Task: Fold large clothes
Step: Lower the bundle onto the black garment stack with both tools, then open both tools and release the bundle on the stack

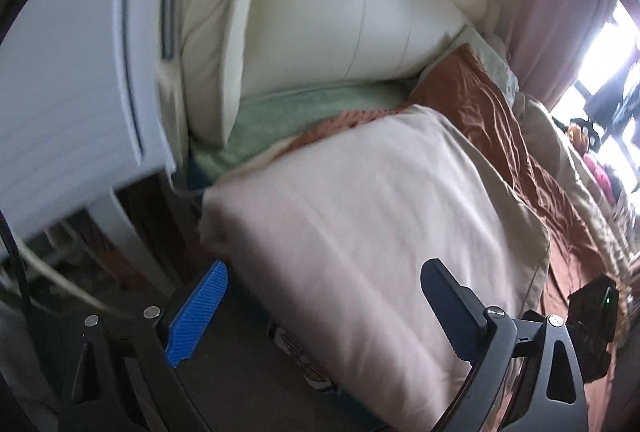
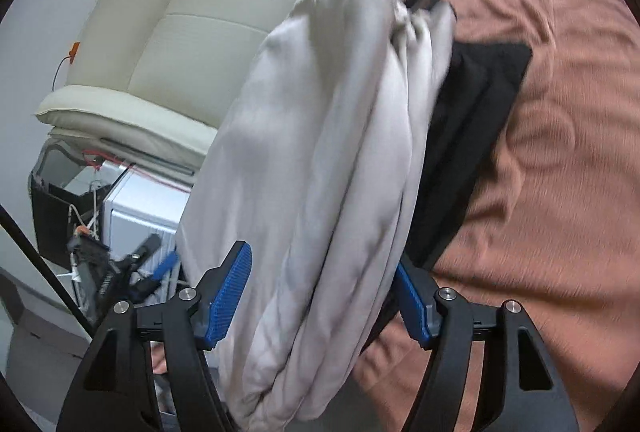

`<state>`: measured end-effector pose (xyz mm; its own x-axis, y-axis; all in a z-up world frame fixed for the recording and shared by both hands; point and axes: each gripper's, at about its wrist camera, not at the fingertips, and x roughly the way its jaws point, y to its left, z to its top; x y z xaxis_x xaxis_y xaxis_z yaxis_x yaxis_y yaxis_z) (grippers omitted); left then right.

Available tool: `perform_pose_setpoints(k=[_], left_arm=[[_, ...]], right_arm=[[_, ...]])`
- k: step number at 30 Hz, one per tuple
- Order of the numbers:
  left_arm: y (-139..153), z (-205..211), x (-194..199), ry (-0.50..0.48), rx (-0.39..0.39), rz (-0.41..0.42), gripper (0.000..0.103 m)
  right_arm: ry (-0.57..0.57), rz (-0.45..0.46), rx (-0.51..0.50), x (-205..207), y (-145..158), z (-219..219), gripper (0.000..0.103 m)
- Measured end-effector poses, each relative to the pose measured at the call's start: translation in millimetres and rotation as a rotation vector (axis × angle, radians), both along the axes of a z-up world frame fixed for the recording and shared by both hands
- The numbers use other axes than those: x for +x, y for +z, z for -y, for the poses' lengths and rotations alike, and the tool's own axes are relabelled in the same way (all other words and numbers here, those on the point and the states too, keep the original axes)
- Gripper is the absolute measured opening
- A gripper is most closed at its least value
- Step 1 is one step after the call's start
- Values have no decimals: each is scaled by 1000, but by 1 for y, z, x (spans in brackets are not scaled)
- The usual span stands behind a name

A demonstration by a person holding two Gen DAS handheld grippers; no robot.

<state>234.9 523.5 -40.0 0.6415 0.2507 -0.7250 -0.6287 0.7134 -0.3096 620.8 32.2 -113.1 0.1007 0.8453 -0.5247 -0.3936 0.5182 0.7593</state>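
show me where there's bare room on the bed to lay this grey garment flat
Free: rust bedspread right of the black folded cloth. Crowded: the grey garment hangs between the right hand-held gripper fingers; the cream folded blanket fills the headboard end.

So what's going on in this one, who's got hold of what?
A person with two handheld grippers is working on clothes at a bed. The right gripper has a bunched pale grey garment between its fingers, hanging above the rust-brown bedspread, with a black cloth beneath; whether it is clamped is unclear. The left gripper is open and empty, pointing at a cream blanket by the headboard.
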Motion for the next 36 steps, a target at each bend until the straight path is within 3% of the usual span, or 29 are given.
perform_pose_setpoints(k=[8,9,10,12,14,17,20,24,26,28,30,36], left_arm=[[-53,0,1,39,-177,87,98],[-58,0,3,36,-198,95,98],[-61,0,4,40,-208,109,96],[-53,3,2,66,-169,140,67],[-42,6,5,73,-124,121,54],[-28,3,21,70,-87,68,36],[-18,-8,32,78,-80,57,28],[-13,-20,43,86,-55,55,28],[-20,-24,45,87,-79,39,29],[-30,-23,39,105,-116,36,34],[-37,-15,32,119,-126,28,51],[-48,32,19,76,-145,17,58]], right_arm=[[20,-5,63,-23,-19,-6,66],[26,-1,60,-25,-20,-9,62],[38,4,64,-26,-21,-12,52],[62,35,47,-32,-16,-16,40],[73,58,60,-29,-12,-18,19],[87,73,126,-18,-3,-25,11],[95,105,133,-15,8,-39,11],[102,108,143,-14,4,-53,11],[100,91,113,-11,-9,-56,11],[94,65,80,-8,-20,-55,11],[82,48,48,-9,-23,-51,11],[48,44,-15,-15,-12,-45,17]])
